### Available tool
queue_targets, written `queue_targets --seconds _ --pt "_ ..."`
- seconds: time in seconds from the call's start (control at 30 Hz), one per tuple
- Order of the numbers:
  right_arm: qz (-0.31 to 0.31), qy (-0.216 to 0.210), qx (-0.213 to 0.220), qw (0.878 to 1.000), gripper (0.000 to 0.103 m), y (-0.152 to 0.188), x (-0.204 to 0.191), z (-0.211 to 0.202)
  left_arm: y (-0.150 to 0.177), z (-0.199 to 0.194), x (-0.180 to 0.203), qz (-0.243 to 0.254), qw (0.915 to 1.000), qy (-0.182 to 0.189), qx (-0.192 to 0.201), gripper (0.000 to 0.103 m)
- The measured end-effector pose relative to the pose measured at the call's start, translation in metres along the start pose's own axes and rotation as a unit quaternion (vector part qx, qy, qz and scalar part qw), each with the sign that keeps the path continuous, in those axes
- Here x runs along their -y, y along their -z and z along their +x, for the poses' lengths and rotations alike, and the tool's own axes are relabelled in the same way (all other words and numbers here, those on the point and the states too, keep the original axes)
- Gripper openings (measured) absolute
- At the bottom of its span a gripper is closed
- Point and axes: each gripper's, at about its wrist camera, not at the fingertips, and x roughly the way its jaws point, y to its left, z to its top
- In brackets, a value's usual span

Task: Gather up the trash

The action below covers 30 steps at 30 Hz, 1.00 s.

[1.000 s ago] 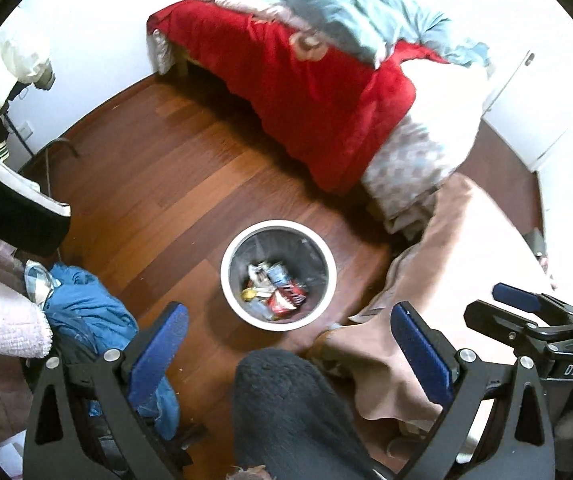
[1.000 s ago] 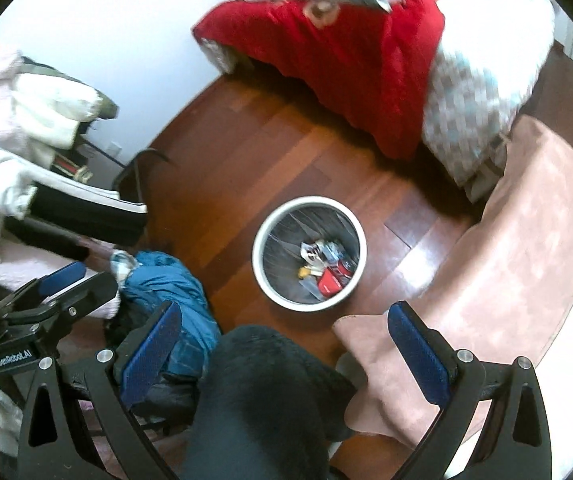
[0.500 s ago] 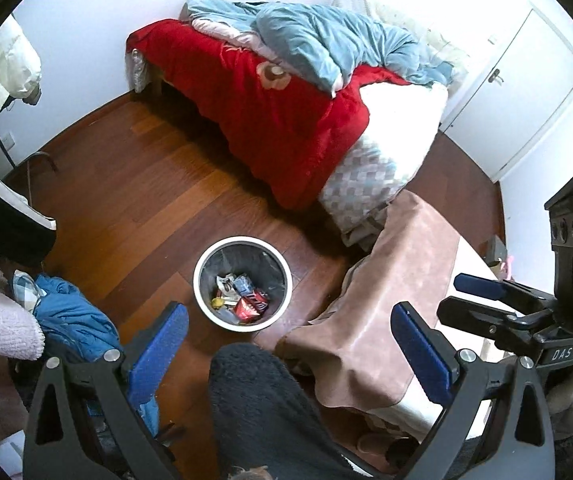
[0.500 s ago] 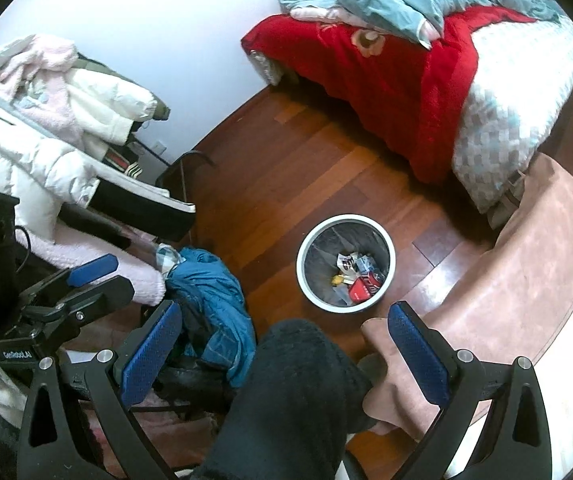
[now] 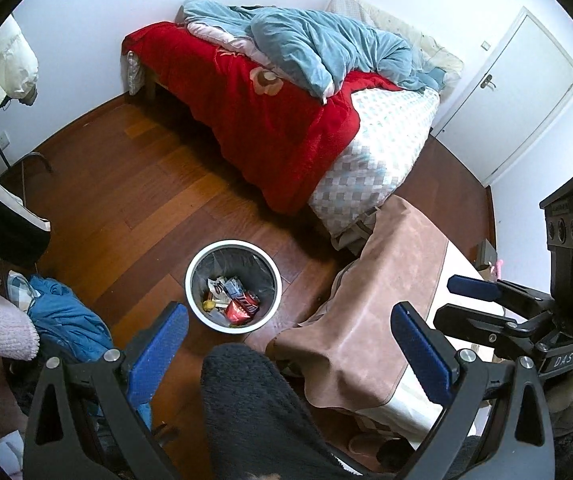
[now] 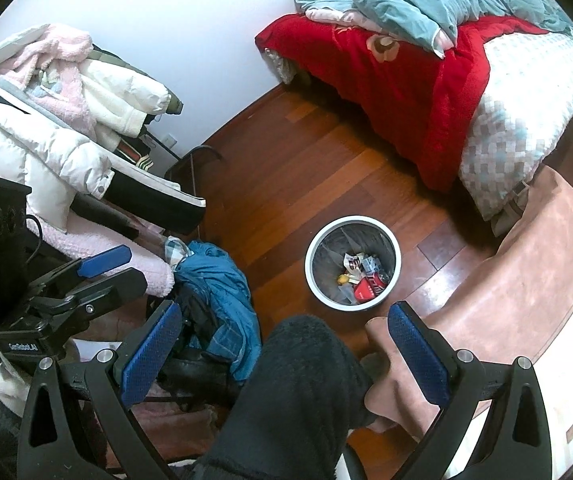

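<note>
A white-rimmed waste bin (image 5: 197, 264) stands on the wooden floor, lined with a dark bag and holding several pieces of trash, among them a red can (image 5: 242, 307). It also shows in the right wrist view (image 6: 311, 252) with the red can (image 6: 368, 289). My left gripper (image 5: 290, 344) is open and empty, held high above the floor, nearer than the bin. My right gripper (image 6: 286, 344) is open and empty at a like height. Each gripper shows in the other's view: the right one (image 5: 482, 300) and the left one (image 6: 98, 272).
A bed with a red blanket (image 5: 270, 120) and blue quilt fills the far side. A table under a tan cloth (image 5: 366, 312) is at right. A rack of coats (image 6: 46, 120) and blue clothing (image 6: 218, 280) stand at left. A dark-trousered leg (image 5: 254, 412) is below.
Both grippers have risen and pulled back from the bin, so the bin looks smaller and more of the room, bed and door shows. Both stayed open and empty.
</note>
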Motion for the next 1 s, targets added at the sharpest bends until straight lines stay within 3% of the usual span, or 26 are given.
queue_targets --seconds 1.0 --pt "-0.005 0.002 -0.004 1.000 0.103 -0.0021 -0.0001 0.0043 0.0055 0.0007 -0.0027 -0.004 1.0000 0.001 0.003 0.103"
